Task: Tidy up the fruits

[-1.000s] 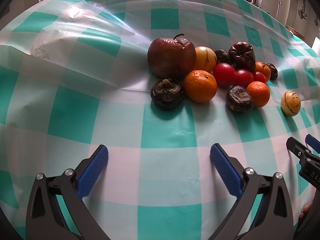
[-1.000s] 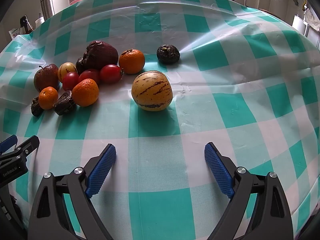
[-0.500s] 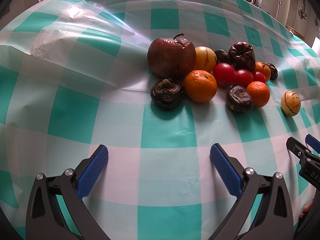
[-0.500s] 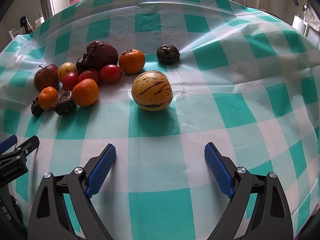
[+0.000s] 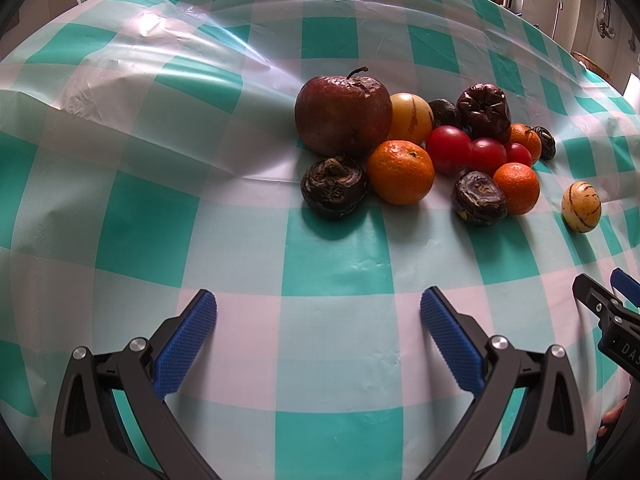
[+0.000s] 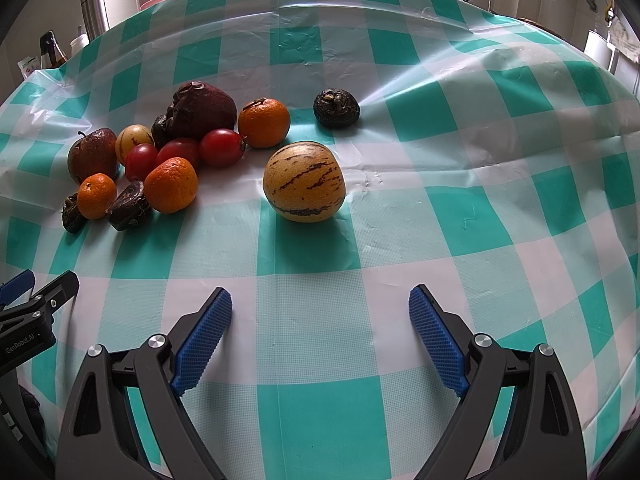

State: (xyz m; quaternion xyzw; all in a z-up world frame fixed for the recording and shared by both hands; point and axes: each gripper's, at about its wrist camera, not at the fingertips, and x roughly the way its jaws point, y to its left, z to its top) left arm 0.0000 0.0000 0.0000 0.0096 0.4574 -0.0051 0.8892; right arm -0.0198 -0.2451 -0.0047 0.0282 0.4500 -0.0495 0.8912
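A heap of fruit lies on the checked tablecloth [image 5: 328,264]: a wrinkled dark red apple [image 5: 343,110], tangerines [image 5: 401,172], red tomatoes [image 5: 448,149] and dark shrivelled fruits [image 5: 334,187]. A striped yellow melon [image 6: 304,181] lies apart from the heap, straight ahead of my right gripper [image 6: 320,320]; it also shows small in the left wrist view [image 5: 581,207]. A lone dark fruit [image 6: 336,108] lies behind it. My left gripper [image 5: 318,320] is open and empty, short of the heap. My right gripper is open and empty too.
The plastic cloth is creased and raised at the far left [image 5: 160,52]. A steel flask [image 6: 95,12] and bottles [image 6: 50,50] stand beyond the table's far left edge. The other gripper's tip shows at each view's side [image 5: 600,304].
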